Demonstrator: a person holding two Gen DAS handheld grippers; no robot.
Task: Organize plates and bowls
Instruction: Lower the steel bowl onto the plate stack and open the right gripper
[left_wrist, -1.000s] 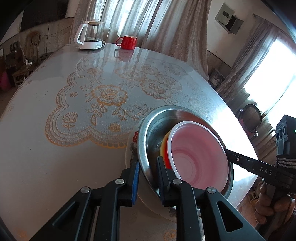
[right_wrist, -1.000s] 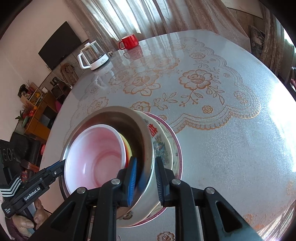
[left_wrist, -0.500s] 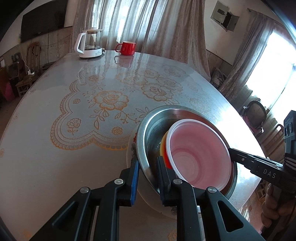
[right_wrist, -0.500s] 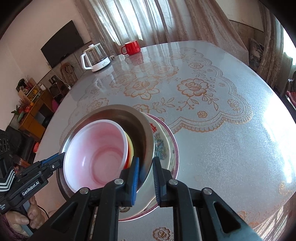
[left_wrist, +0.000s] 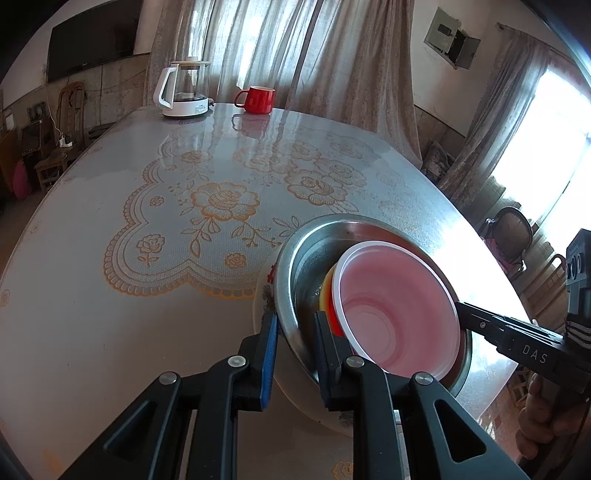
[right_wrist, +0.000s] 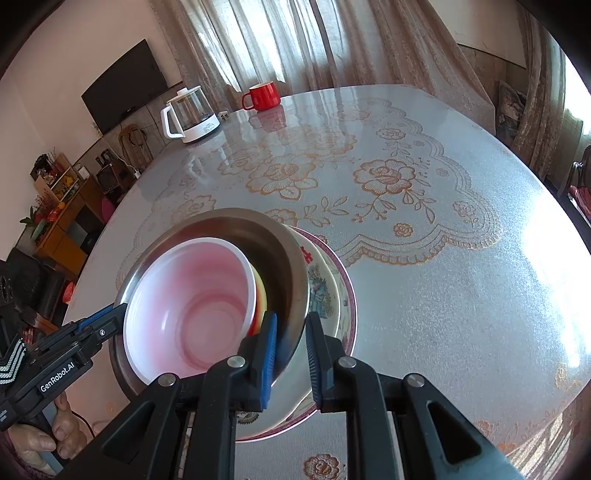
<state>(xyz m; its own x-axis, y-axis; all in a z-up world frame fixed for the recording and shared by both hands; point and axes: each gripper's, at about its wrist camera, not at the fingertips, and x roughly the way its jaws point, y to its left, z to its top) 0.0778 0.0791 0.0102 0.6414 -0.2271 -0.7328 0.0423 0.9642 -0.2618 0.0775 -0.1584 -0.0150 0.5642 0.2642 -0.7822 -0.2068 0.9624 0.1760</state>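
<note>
A steel bowl (left_wrist: 306, 266) (right_wrist: 273, 251) sits tilted on a patterned ceramic bowl (right_wrist: 319, 288) and a maroon-rimmed plate (right_wrist: 349, 295). Inside it lie a pink plastic bowl (left_wrist: 399, 306) (right_wrist: 195, 295) and a yellow-and-red bowl (left_wrist: 327, 295) (right_wrist: 260, 295). My left gripper (left_wrist: 295, 321) is shut on the steel bowl's near rim. My right gripper (right_wrist: 291, 319) clamps the opposite rim with the steel wall between its pads, and its jaws are opening slightly. Each gripper's tip shows in the other's view, the right gripper (left_wrist: 465, 310) and the left gripper (right_wrist: 114, 314).
The stack stands near the edge of a round table (left_wrist: 110, 314) under a floral cover. A glass kettle (left_wrist: 184, 92) (right_wrist: 192, 118) and a red mug (left_wrist: 258, 99) (right_wrist: 264, 96) stand at the far side. A person's hand (left_wrist: 543, 424) (right_wrist: 48, 432) holds each gripper's handle.
Both grippers keep their place on the steel bowl's rim. The right jaws narrowed on the rim, then widened a little. The stack has not shifted.
</note>
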